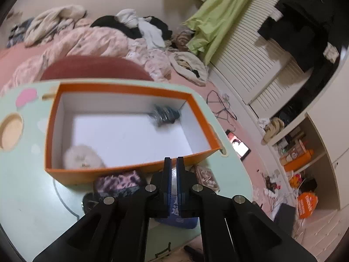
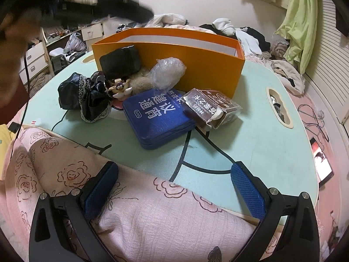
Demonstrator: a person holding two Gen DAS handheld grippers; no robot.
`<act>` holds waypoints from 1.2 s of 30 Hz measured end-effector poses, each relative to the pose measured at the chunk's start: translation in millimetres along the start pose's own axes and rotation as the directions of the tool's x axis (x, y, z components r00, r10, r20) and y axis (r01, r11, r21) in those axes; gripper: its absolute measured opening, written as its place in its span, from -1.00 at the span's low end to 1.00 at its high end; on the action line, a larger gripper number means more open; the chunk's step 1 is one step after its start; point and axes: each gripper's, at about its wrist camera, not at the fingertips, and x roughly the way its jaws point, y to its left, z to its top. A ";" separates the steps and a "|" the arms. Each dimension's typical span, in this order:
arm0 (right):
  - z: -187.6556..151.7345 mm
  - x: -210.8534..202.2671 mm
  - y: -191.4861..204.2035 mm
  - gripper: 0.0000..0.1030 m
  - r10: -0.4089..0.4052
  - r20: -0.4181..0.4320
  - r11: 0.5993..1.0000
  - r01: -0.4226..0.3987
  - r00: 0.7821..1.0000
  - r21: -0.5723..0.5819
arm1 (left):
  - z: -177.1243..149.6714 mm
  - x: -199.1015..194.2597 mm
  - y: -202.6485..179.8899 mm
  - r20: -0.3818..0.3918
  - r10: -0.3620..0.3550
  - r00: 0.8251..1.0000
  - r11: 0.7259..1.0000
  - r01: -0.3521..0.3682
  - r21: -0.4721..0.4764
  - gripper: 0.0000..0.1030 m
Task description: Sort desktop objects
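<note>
Desktop objects lie in a loose heap on the mint-green worktop [image 2: 261,131], in front of one orange box [image 2: 196,65] with a white inside. From left to right in the right wrist view: one black lace-trimmed fabric bundle [image 2: 87,96], one black pouch [image 2: 121,62] leaning against the box wall, one small cream figurine [image 2: 120,89], one wad of clear plastic wrap [image 2: 166,72] touching the box, one blue zip case [image 2: 157,118] printed "durex" with large white Chinese characters, and one brown carton [image 2: 211,109] with white Chinese writing, its end torn open, resting partly on the case.

Inside the box, the left wrist view shows two things: one white fluffy item [image 1: 82,157] with faint script too blurred to read, near the left front corner, and one dark blurred object [image 1: 165,115] at the far right corner.

Left claw [image 1: 173,163] hangs above the front edge of the box, its blue pads nearly together with nothing between them. Right claw [image 2: 174,174] is spread wide and empty, low over the rose-patterned pink fabric [image 2: 152,218] at the near edge of the worktop.
</note>
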 end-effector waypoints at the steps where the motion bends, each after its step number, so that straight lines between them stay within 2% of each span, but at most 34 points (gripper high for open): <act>1: 0.1 0.2 -0.1 0.99 0.000 0.000 1.000 0.000 1.000 0.000 | -1.4 1.2 1.4 -0.006 -0.004 1.000 1.000 0.004 -0.007 -0.89; 3: 0.4 0.4 -0.2 0.99 0.000 0.000 1.000 0.000 1.000 0.000 | 2.3 2.1 -1.2 -0.018 0.013 1.000 1.000 -0.013 -0.009 -0.49; 4: 0.4 0.5 -0.3 0.99 0.000 0.000 1.000 0.000 1.000 0.000 | 9.0 1.9 -4.7 -0.012 0.032 0.999 0.999 -0.032 -0.001 -0.11; 5: 0.3 0.5 -0.3 0.99 0.000 0.000 1.000 0.000 1.000 0.000 | 16.1 1.5 -7.8 0.002 0.052 0.999 0.999 -0.052 0.007 0.19; 7: 0.3 0.6 -0.6 0.99 0.000 0.000 1.000 0.000 1.000 -0.001 | 32.2 4.9 -13.6 0.006 0.084 0.996 0.996 -0.085 0.020 0.35; 9: 0.6 0.8 -0.9 0.99 0.001 0.000 1.000 -0.001 1.000 0.000 | 51.5 21.1 -21.3 -0.040 0.119 0.992 0.992 -0.118 0.033 0.35; 11: 0.4 0.7 -0.3 0.99 0.001 0.000 1.000 -0.001 1.000 0.000 | 70.4 50.7 -30.7 -0.107 0.203 0.973 0.978 -0.197 0.066 0.38; 12: 0.0 0.7 -0.3 0.99 0.000 0.000 1.000 0.000 1.000 -0.001 | 75.0 62.4 -34.0 -0.124 0.242 0.962 0.969 -0.232 0.085 0.38; 13: 0.0 0.8 -0.4 0.99 0.000 0.000 1.000 0.000 1.000 -0.001 | 81.1 79.1 -37.7 -0.139 0.304 0.942 0.949 -0.287 0.130 0.38; 15: -0.1 0.7 -0.3 0.99 0.001 0.000 1.000 -0.001 1.000 -0.001 | 89.1 111.2 -48.6 -0.148 0.403 0.903 0.898 -0.359 0.254 0.38; 18: 1.6 0.5 -0.7 0.99 0.000 0.003 1.000 0.000 1.000 -0.003 | 93.5 145.4 -56.8 -0.181 0.477 0.860 0.845 -0.391 0.366 0.38; 20: 3.3 0.2 -1.7 0.99 0.000 0.006 1.000 0.000 1.000 -0.004 | 96.2 161.5 -55.4 -0.229 0.495 0.839 0.840 -0.394 0.372 0.38; 21: 3.8 -0.2 -1.9 0.99 0.000 0.007 1.000 0.000 1.000 -0.005 | 97.3 165.6 -54.1 -0.251 0.484 0.839 0.852 -0.386 0.353 0.38; 22: 3.9 -0.4 -2.5 0.99 0.001 0.009 1.000 -0.001 1.000 -0.005 | 100.6 168.0 -50.4 -0.267 0.457 0.849 0.874 -0.372 0.313 0.38; 24: 4.3 -0.2 -3.5 0.99 0.003 0.010 1.000 -0.003 1.000 -0.005 | 102.2 174.9 -44.4 -0.301 0.422 0.855 0.897 -0.348 0.272 0.37; 25: 4.5 -0.3 -3.9 0.99 0.002 0.011 1.000 -0.002 1.000 -0.006 | 99.3 179.2 -41.9 -0.313 0.427 0.848 0.895 -0.346 0.282 0.10; 26: 4.3 -0.5 -3.7 0.99 0.002 0.012 1.000 -0.002 1.000 -0.007 | 95.2 182.8 -42.0 -0.323 0.450 0.832 0.882 -0.359 0.305 -0.26; 27: 3.0 -1.1 -2.3 0.99 0.003 0.012 1.000 -0.003 1.000 -0.006 | 92.5 180.1 -43.5 -0.289 0.478 0.829 0.862 -0.380 0.336 -0.39; 28: 2.8 -1.1 -2.0 0.99 0.005 0.011 1.000 -0.005 1.000 -0.005 | 91.1 178.0 -42.5 -0.295 0.464 0.835 0.870 -0.369 0.326 -0.59; 29: 3.1 -1.4 -1.9 0.99 0.005 0.013 1.000 -0.005 1.000 -0.005 | 90.5 176.8 -41.3 -0.307 0.446 0.841 0.881 -0.351 0.318 -0.68; 31: 0.5 -1.7 0.6 0.99 0.004 0.014 1.000 -0.004 1.000 -0.007 | 87.0 167.4 -41.7 -0.306 0.390 0.869 0.903 -0.295 0.314 -0.78; 32: 0.7 -1.6 0.8 0.99 0.004 0.014 1.000 -0.004 1.000 -0.007 | 86.5 163.5 -42.5 -0.299 0.376 0.877 0.907 -0.281 0.314 -0.79; 34: 0.5 -1.3 0.9 0.99 0.004 0.014 1.000 -0.004 1.000 -0.007 | 84.3 155.1 -41.5 -0.307 0.342 0.888 0.919 -0.247 0.307 -0.79; 36: 0.3 -1.3 0.8 0.99 0.004 0.014 1.000 -0.004 1.000 -0.007 | 81.2 147.7 -44.3 -0.346 0.272 0.898 0.936 -0.164 0.310 -0.78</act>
